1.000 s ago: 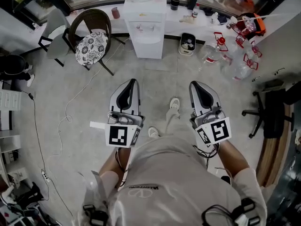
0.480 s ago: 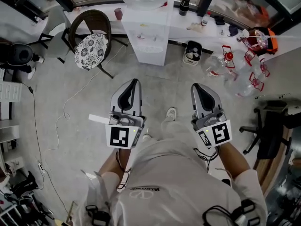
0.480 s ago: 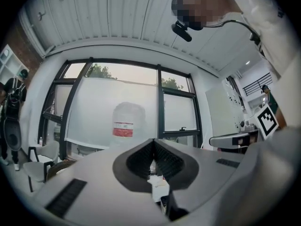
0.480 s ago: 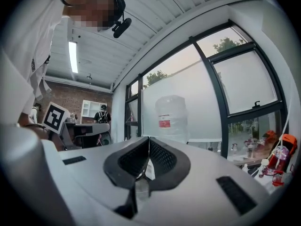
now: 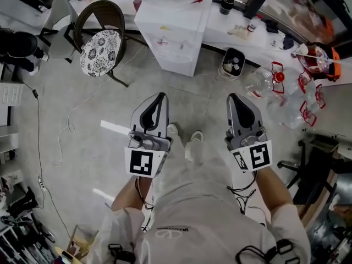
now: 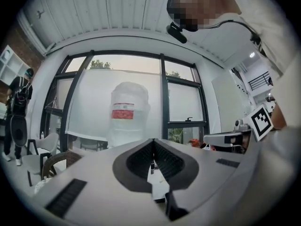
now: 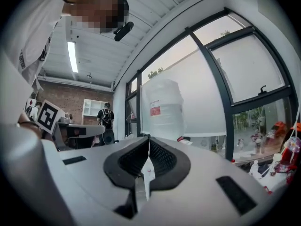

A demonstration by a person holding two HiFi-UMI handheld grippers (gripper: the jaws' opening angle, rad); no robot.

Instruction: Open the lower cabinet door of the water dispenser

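Grey concrete floor (image 5: 66,164) filled most of the head view, with a window wall and a low white ledge along the far side. The white water dispenser (image 5: 171,37) stood against that ledge, its big water jug (image 6: 126,111) with a red label on top. A wicker chair (image 5: 99,48) was to its left, and a small bin (image 5: 232,64) and some empty bottles (image 5: 264,84) to its right.

Over the last second the dispenser had grown larger in the head view and slid closer to the grippers. The person had been walking toward it, and one shoe (image 5: 194,137) showed between the two tools. Both grippers had come forward side by side and pointed roughly level at the machine.

The left gripper (image 5: 160,94) had its jaws pressed together with nothing between them, and its own view showed the tips meeting in front of the jug. The right gripper (image 5: 234,96) was likewise closed and empty.

The lower cabinet door (image 5: 177,59) was the bottom part of the dispenser's front. It looked flush and closed, though no handle or edge could be made out from that steep angle. Bare floor lay between it and both grippers, so neither was near touching it.

By this reading the task was still in its approach, and the door had not been touched. One gripper would probably have to part its jaws and drop lower before it could catch the door's edge.
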